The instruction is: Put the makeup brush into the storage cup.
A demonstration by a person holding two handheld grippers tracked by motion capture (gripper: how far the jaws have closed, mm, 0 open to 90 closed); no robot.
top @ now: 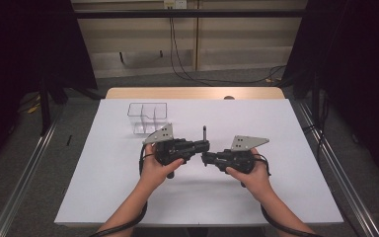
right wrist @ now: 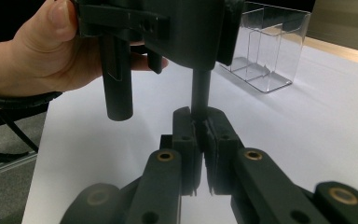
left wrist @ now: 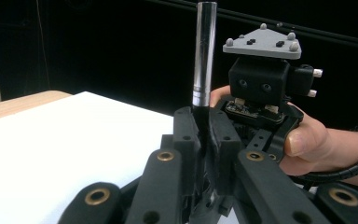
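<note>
Chrome socket bit (left wrist: 204, 53) stands upright near desk (top: 296, 192) centre, clamped low in the left hand-held gripper (left wrist: 204, 122), with the right hand-held gripper (right wrist: 200, 122) pinched on its bottom tip; clear organizer (top: 147, 117) at 11 o'clock; opposing pulls could twist it loose.

Even overhead light makes the white rectangular table sheet (top: 128, 187) bright, with soft shadows beneath the hands; dark surroundings frame it; the polished steel cylindrical rod (left wrist: 204, 56) carries streaked glare; near black jaws appear soft in both gripper views.
</note>
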